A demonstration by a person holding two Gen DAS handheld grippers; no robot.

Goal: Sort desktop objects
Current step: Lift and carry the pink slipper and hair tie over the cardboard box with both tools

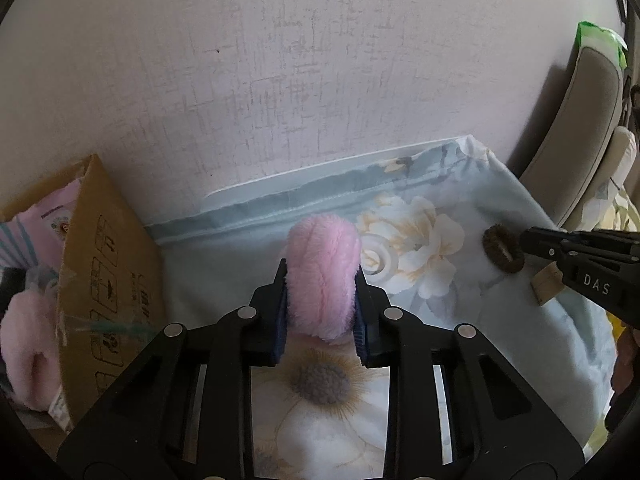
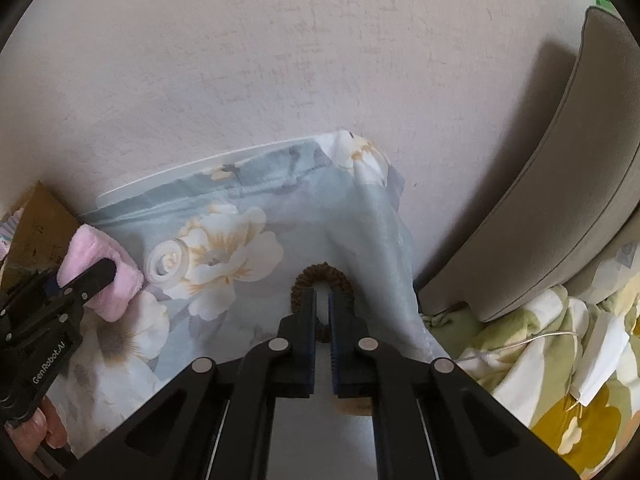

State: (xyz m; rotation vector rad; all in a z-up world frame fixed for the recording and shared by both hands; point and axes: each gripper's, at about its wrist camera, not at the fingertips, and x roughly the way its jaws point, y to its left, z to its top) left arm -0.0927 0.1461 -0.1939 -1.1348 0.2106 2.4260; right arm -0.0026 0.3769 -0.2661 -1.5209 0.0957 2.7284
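Now my left tool (image 1: 320, 300) clamps the pink plush roll (image 1: 322, 276) upright, cardboard box (image 1: 112, 264) just left, while my right tool (image 2: 322, 312) pinches the brown hair tie (image 2: 322, 280).

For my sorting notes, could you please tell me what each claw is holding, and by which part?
The left claw pinches the pink fluffy roll at its near end. The right claw is shut on the brown hair tie, across its ring.
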